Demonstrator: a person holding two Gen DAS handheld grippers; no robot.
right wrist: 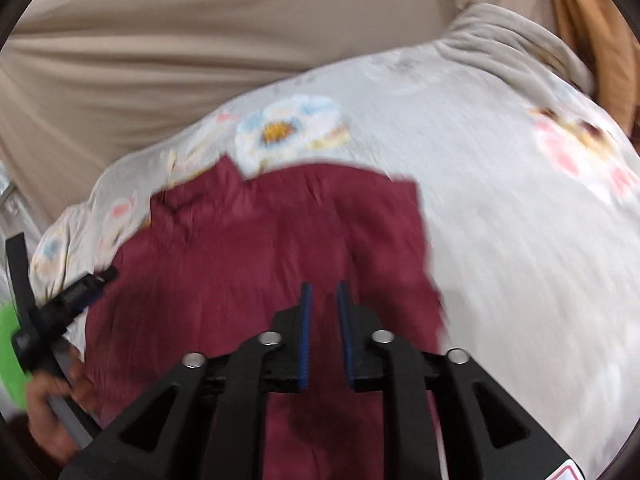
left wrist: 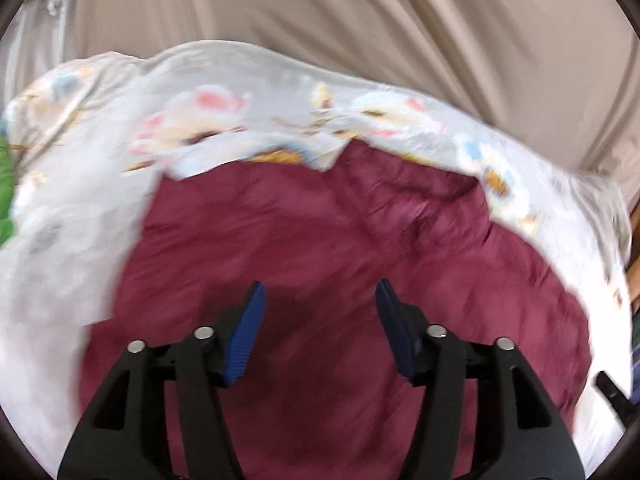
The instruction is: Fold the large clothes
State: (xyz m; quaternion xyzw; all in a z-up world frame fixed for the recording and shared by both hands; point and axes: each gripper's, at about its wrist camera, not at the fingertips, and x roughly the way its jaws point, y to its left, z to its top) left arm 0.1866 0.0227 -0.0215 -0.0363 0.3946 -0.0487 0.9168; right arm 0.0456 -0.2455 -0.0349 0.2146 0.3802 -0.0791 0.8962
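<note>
1 maroon garment (left wrist: 320, 248) on 1 floral sheet (left wrist: 100, 128), 2 claws, L claw (left wrist: 320, 300) spread & empty, R claw (right wrist: 323, 300) slightly apart & empty

Both views are blurred by motion. In the left wrist view the maroon garment (left wrist: 320, 248) has smeared creases, and its lower part is hidden behind the black arms of the left gripper (left wrist: 320, 292). The flower print on the bedsheet (left wrist: 224, 112) is too soft to read. In the right wrist view the hand (right wrist: 48, 412) at the lower left is cut by the picture's edge — only a part shows. The green patch (right wrist: 10, 344) beside it cannot be identified.
</note>
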